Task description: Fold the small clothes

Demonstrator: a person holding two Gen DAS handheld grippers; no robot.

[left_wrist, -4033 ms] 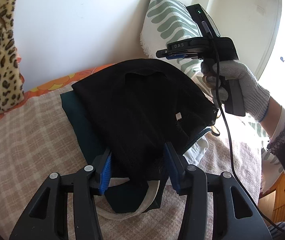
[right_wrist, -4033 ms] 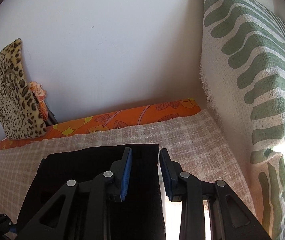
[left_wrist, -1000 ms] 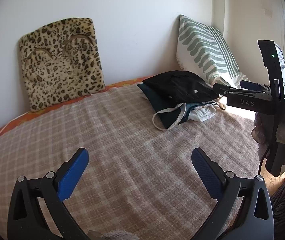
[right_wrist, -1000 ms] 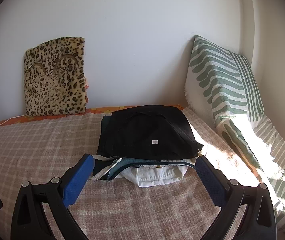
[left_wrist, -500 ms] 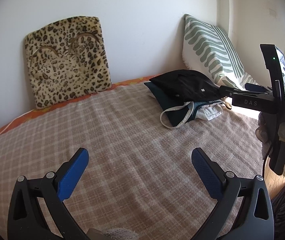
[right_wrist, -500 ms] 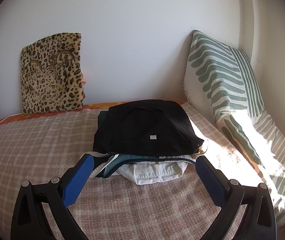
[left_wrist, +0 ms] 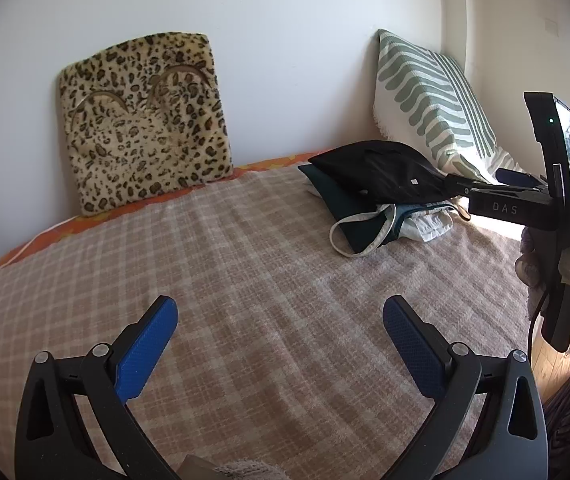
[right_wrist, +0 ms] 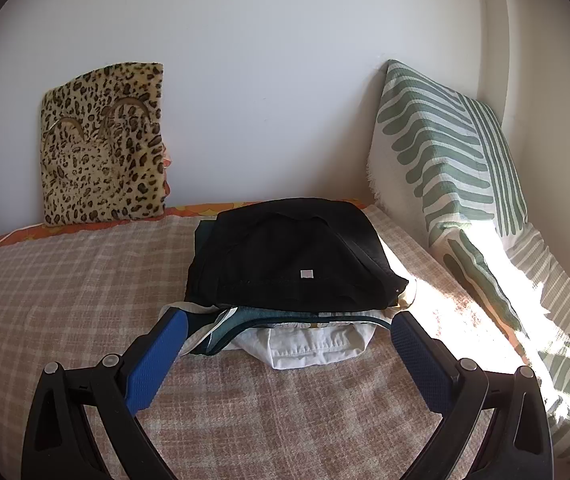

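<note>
A bed with a pink and cream checked blanket (left_wrist: 269, 280) stood against a white wall. A pile of folded small clothes (right_wrist: 293, 272), with a black top (right_wrist: 285, 248) uppermost, lay at the far end, near a green striped pillow (right_wrist: 445, 168) and a leopard-print cushion (left_wrist: 141, 120). The left hand-held gripper (left_wrist: 279, 324) was wide open and held nothing. The right hand-held gripper (right_wrist: 287, 338) was wide open too, just in front of the pile.

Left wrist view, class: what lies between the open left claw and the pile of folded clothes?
Only bare checked blanket lies between the left claw and the pile of folded clothes.
</note>
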